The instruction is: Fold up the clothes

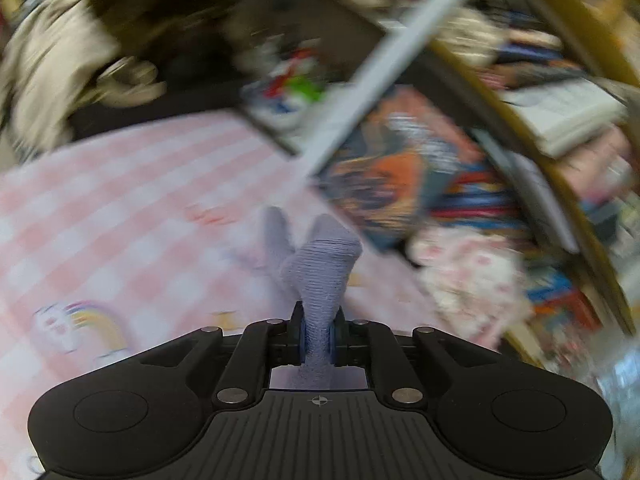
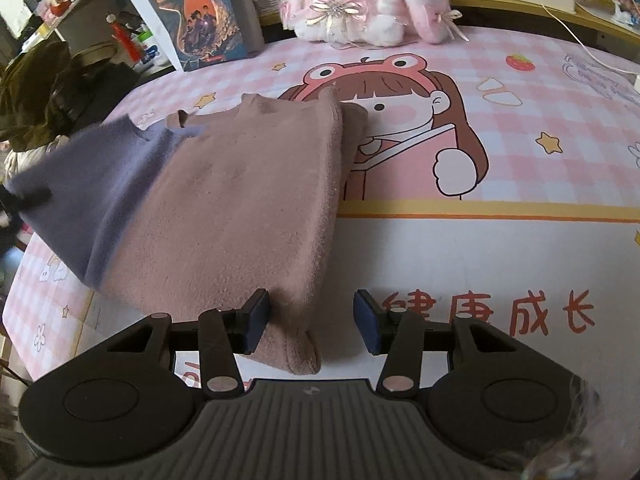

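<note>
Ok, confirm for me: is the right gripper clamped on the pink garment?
No: the right gripper stands open, its pads apart on either side of the pink garment's near corner, which lies loose on the mat.

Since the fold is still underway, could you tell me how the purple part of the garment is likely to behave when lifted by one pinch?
Probably floppy: the purple cloth bunches into a narrow twist where the left gripper pinches it. It looks light and fleecy, so likely grippy rather than slippery. In the right wrist view it sags from that pinch toward the pink garment.
</note>
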`<state>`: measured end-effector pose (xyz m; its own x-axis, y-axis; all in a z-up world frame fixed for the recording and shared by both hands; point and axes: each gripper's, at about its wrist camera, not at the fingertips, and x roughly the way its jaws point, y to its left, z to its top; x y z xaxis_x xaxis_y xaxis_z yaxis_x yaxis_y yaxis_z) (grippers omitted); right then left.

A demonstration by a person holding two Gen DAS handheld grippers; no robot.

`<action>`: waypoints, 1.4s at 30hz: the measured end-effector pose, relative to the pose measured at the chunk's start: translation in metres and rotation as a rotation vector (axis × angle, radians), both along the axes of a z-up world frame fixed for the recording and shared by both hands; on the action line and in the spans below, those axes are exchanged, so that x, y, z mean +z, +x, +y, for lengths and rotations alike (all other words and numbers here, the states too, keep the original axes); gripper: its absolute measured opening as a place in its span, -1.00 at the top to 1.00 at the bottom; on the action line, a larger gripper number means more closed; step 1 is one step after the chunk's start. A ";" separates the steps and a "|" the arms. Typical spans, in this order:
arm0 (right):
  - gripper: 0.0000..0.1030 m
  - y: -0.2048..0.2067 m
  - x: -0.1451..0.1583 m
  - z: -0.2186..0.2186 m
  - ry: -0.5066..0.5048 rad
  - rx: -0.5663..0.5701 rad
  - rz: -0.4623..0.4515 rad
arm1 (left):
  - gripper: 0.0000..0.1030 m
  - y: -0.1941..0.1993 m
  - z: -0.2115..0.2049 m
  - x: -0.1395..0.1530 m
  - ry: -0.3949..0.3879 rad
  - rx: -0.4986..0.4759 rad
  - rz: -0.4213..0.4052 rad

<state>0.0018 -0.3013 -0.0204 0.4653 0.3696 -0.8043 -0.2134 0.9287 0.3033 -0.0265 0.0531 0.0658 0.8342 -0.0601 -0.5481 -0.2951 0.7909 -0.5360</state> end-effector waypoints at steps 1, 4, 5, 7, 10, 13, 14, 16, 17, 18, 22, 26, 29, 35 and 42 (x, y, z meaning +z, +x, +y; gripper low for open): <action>0.13 0.001 0.000 -0.001 0.003 0.006 -0.001 | 0.84 0.000 -0.014 0.010 0.021 -0.032 -0.023; 0.13 0.002 -0.001 -0.002 0.014 0.023 -0.004 | 0.83 -0.001 -0.074 0.030 0.108 -0.158 -0.064; 0.14 0.003 -0.001 -0.003 0.017 0.026 -0.004 | 0.83 -0.002 -0.097 0.033 0.144 -0.212 -0.068; 0.14 0.004 -0.001 -0.004 0.026 0.033 -0.002 | 0.78 -0.002 -0.139 0.024 0.196 -0.320 -0.028; 0.14 0.003 0.000 -0.014 0.041 0.032 0.011 | 0.48 0.003 -0.197 -0.009 0.239 -0.481 0.107; 0.03 0.002 0.003 -0.032 0.036 0.002 0.022 | 0.32 0.012 -0.219 -0.050 0.220 -0.526 0.272; -0.05 0.001 0.003 -0.040 0.036 -0.013 0.028 | 0.25 0.012 -0.219 -0.052 0.212 -0.528 0.263; -0.12 -0.001 0.005 -0.060 0.069 -0.045 0.041 | -0.07 0.012 -0.216 -0.047 0.183 -0.537 0.242; -0.13 -0.002 0.006 -0.070 0.099 -0.065 0.049 | -0.13 0.012 -0.215 -0.044 0.165 -0.544 0.232; -0.13 -0.003 0.008 -0.077 0.115 -0.082 0.049 | -0.19 0.010 -0.214 -0.041 0.146 -0.551 0.225; -0.20 0.000 0.022 -0.096 0.200 -0.122 0.040 | -0.21 -0.012 -0.198 -0.019 0.101 -0.550 0.111; -0.35 0.011 0.032 -0.096 0.362 -0.113 0.055 | -0.20 -0.027 -0.163 -0.009 0.130 -0.427 0.047; -0.42 0.021 0.030 -0.080 0.431 -0.083 0.114 | -0.04 -0.024 -0.155 -0.022 0.224 -0.382 0.111; 0.14 0.036 0.012 -0.027 0.315 -0.038 0.147 | 0.23 -0.023 -0.169 -0.048 0.360 -0.449 0.151; 0.73 0.003 0.044 -0.005 0.162 0.174 -0.181 | 0.21 -0.020 -0.162 -0.055 0.318 -0.480 0.156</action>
<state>0.0045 -0.3060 0.0236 0.5141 0.5729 -0.6383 -0.4294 0.8161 0.3868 -0.0468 -0.1087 0.0112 0.6627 -0.2235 -0.7147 0.0793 0.9700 -0.2298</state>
